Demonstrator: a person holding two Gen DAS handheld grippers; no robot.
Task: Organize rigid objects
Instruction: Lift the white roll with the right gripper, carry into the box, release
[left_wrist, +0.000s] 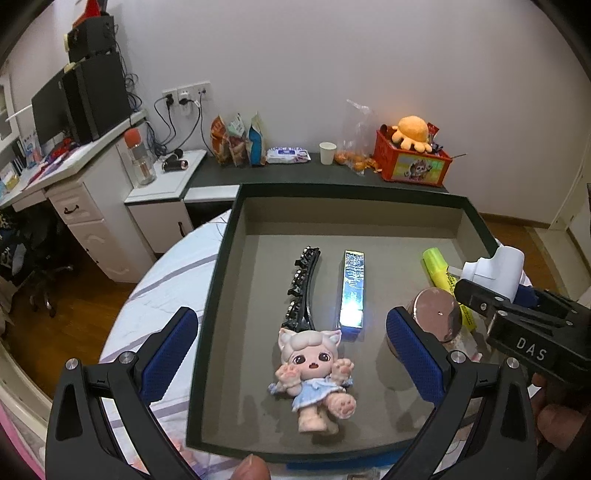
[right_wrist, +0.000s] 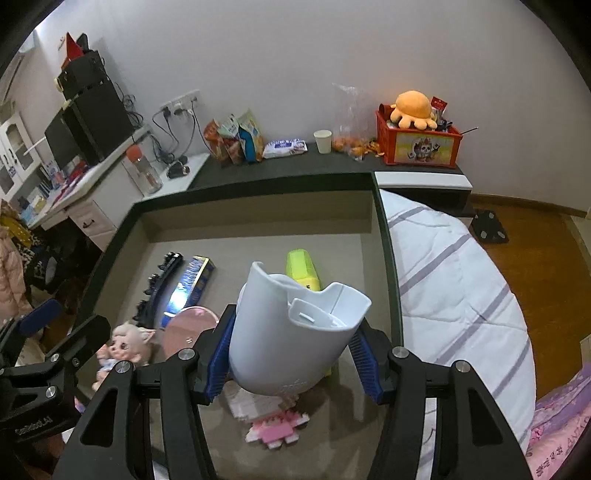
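Tray (left_wrist: 218, 295): dark-rimmed, grey-lined, shallow box on the striped bedcover (right_wrist: 454, 266), with the rigid items laid on its floor.
Doll figurine (left_wrist: 314, 373): cat-eared, blue dress, lying face up near the tray's 6 o'clock edge, between the left tongs' blue pads.
Hair clip (left_wrist: 304, 288): black, studded, long and curved, lying just beyond the doll's head toward 12 o'clock.
Shiny box (left_wrist: 352, 291): slim, reflective, lying parallel to the clip on its 3 o'clock side, close but apart.
Round mirror (left_wrist: 437, 314): pinkish disc at 3 o'clock from the shiny box, partly behind the left tongs' right pad.
Highlighter (left_wrist: 439, 269): yellow, lying by the tray's 3 o'clock wall.
Pixel-block figure (right_wrist: 277, 417): pink and white, on the tray floor beneath the white piece.
White plastic piece (right_wrist: 295, 332): curved shell, raised above the tray near the highlighter.
Left gripper (left_wrist: 291, 354): tongs spread wide apart, nothing between them gripped, hovering over the doll.
Right gripper (right_wrist: 295, 354): tongs clamped on the white plastic piece's sides.
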